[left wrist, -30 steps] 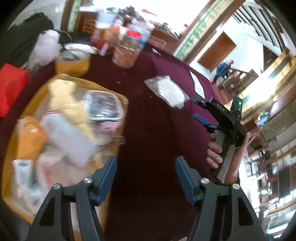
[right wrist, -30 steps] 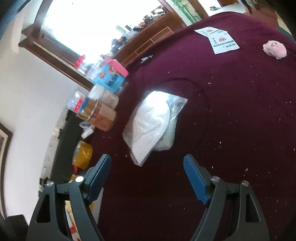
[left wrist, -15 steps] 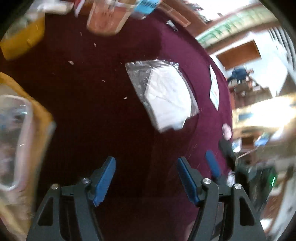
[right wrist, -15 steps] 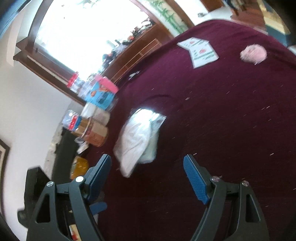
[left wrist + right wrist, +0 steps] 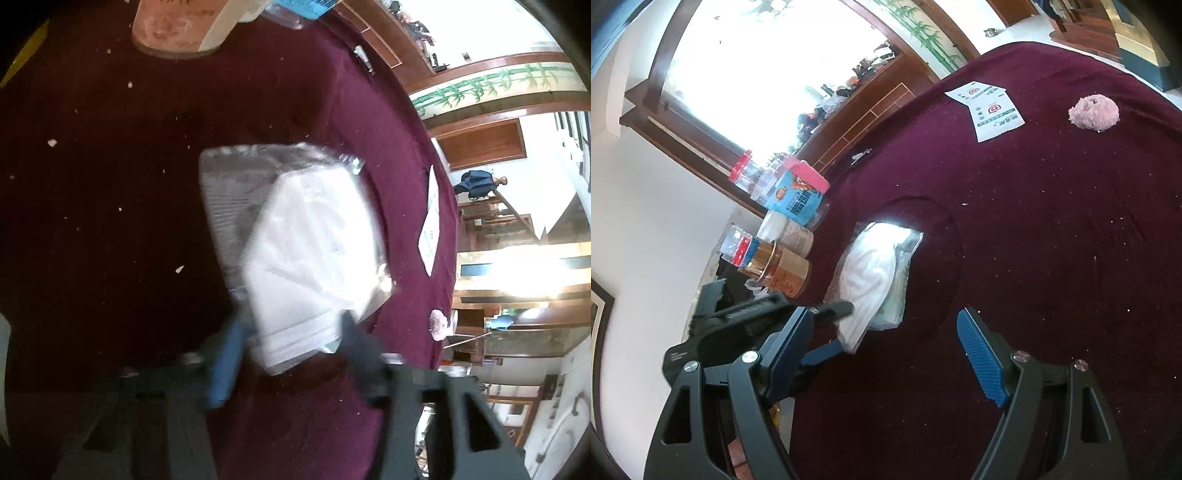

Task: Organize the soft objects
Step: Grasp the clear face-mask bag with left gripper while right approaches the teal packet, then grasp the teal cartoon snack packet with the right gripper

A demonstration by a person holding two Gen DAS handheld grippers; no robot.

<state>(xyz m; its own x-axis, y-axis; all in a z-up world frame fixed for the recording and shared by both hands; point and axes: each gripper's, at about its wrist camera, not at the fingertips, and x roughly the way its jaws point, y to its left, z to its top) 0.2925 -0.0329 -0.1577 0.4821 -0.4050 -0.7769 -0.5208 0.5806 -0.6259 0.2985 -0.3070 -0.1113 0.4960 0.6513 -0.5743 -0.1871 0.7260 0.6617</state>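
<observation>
A clear bag of white face masks (image 5: 306, 247) lies on the dark red tablecloth (image 5: 110, 221). My left gripper (image 5: 290, 347) has the bag's near end between its jaws, which are closing; both pads touch the bag's sides. From the right wrist view, the left gripper (image 5: 838, 328) pinches the lower end of the bag (image 5: 871, 273), which bunches up there. My right gripper (image 5: 882, 321) hovers open just to the right of the bag, with nothing between its fingers. A pink fluffy ball (image 5: 1093, 110) sits far off on the cloth.
Several jars stand along the table's far edge: a blue-labelled tub with a pink lid (image 5: 798, 195) and a brown jar (image 5: 779, 269). A white printed paper packet (image 5: 988, 109) lies near the pink ball. Crumbs dot the cloth.
My left gripper swung away from the yellow tray, came down onto the mask bag, and its jaws narrowed around the bag's near end. The right gripper barely moved.
</observation>
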